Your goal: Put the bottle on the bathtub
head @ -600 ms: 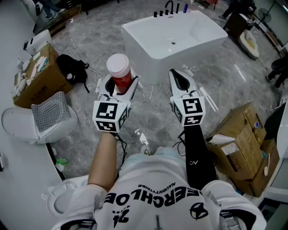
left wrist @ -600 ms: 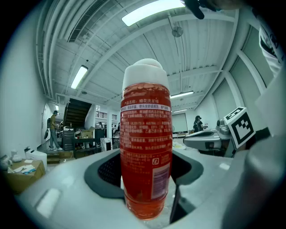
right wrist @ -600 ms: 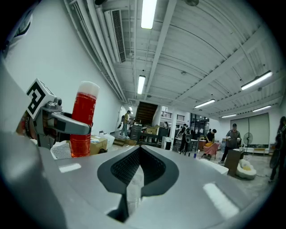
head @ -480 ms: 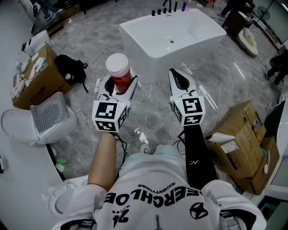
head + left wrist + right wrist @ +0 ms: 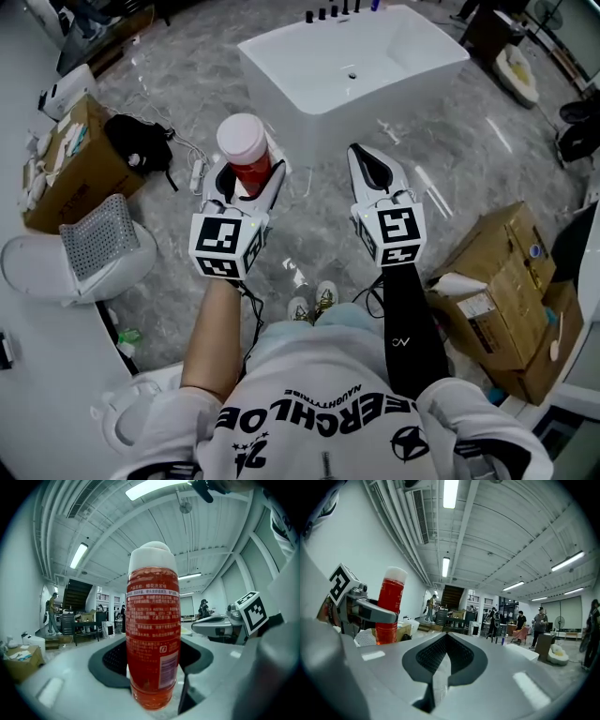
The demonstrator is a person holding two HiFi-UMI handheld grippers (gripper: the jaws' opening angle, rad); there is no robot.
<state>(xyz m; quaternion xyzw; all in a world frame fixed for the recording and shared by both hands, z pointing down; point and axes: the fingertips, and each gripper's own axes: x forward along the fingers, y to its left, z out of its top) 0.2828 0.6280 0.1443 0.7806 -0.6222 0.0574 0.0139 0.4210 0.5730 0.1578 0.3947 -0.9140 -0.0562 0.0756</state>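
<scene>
A red bottle (image 5: 247, 157) with a white cap stands upright between the jaws of my left gripper (image 5: 246, 178), which is shut on it. The same bottle (image 5: 153, 630) fills the middle of the left gripper view, and in the right gripper view the bottle (image 5: 389, 609) stands at the left. My right gripper (image 5: 371, 170) is held beside the left one, shut with nothing in it. The white bathtub (image 5: 281, 70) stands on the grey floor ahead of both grippers, with dark taps on its far rim. In the right gripper view the bathtub (image 5: 529, 651) is a pale edge at right.
Cardboard boxes (image 5: 61, 169) and a black bag (image 5: 139, 143) lie to the left, and more cardboard boxes (image 5: 511, 291) to the right. A white toilet (image 5: 56, 262) stands at the left. Loose cables trail on the floor near the tub.
The view has shifted forward: the bathtub and floor objects sit slightly higher and to the left. Both grippers keep the same pose, the bottle still held in the left one.
</scene>
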